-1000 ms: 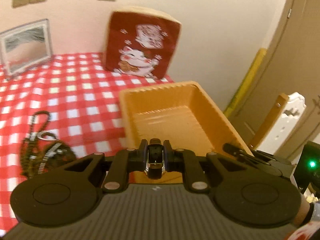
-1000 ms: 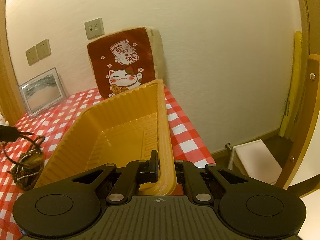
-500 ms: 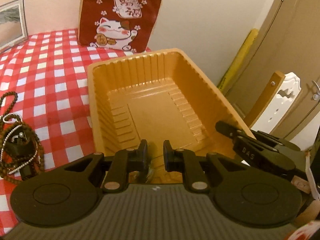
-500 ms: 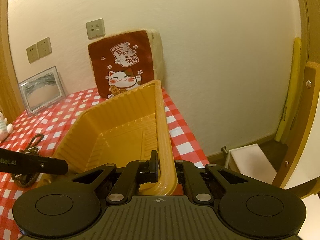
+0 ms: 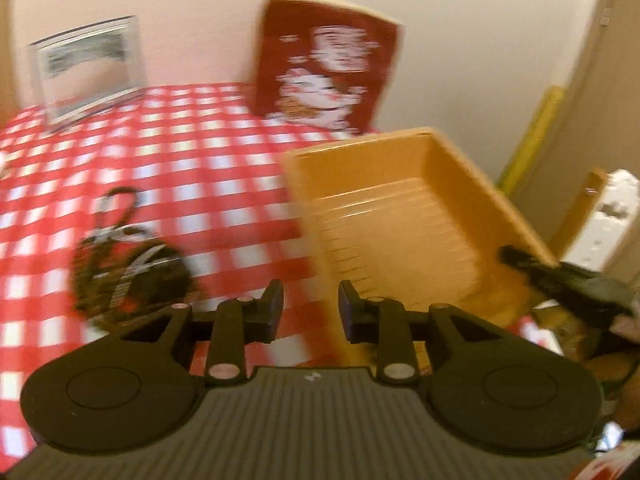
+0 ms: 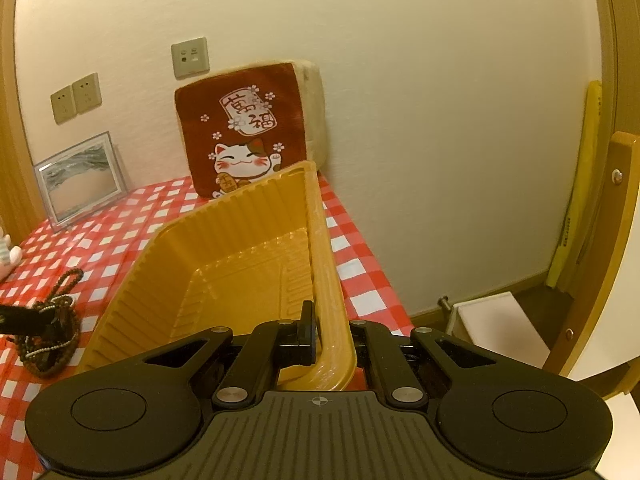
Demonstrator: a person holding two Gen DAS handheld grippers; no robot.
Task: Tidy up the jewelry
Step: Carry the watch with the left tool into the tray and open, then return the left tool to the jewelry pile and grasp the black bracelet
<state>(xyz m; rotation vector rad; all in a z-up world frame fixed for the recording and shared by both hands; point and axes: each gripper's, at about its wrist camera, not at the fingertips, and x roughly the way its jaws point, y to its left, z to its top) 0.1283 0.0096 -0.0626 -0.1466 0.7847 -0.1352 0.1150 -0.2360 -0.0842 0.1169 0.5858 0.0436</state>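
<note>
An orange ribbed plastic tray (image 6: 248, 264) sits on the red checked tablecloth. My right gripper (image 6: 332, 340) is shut on the tray's near right rim. My left gripper (image 5: 310, 304) is open and empty, near the tray's left front corner (image 5: 316, 240); this view is motion-blurred. A tangle of dark bead strands and a pale chain (image 5: 128, 264) lies on the cloth to the left of the tray, also showing in the right wrist view (image 6: 52, 332). The left gripper's finger (image 6: 20, 318) reaches that pile in the right wrist view.
A red lucky-cat cushion (image 6: 256, 128) leans on the wall behind the tray. A framed picture (image 6: 80, 176) stands at the back left. The table edge runs just right of the tray, with a white stool (image 6: 500, 328) and wooden chair (image 6: 608, 248) beyond.
My left gripper held a small dark item, opened over the tray, then swung left toward the bead pile, now empty. My right gripper stayed shut on the tray rim.
</note>
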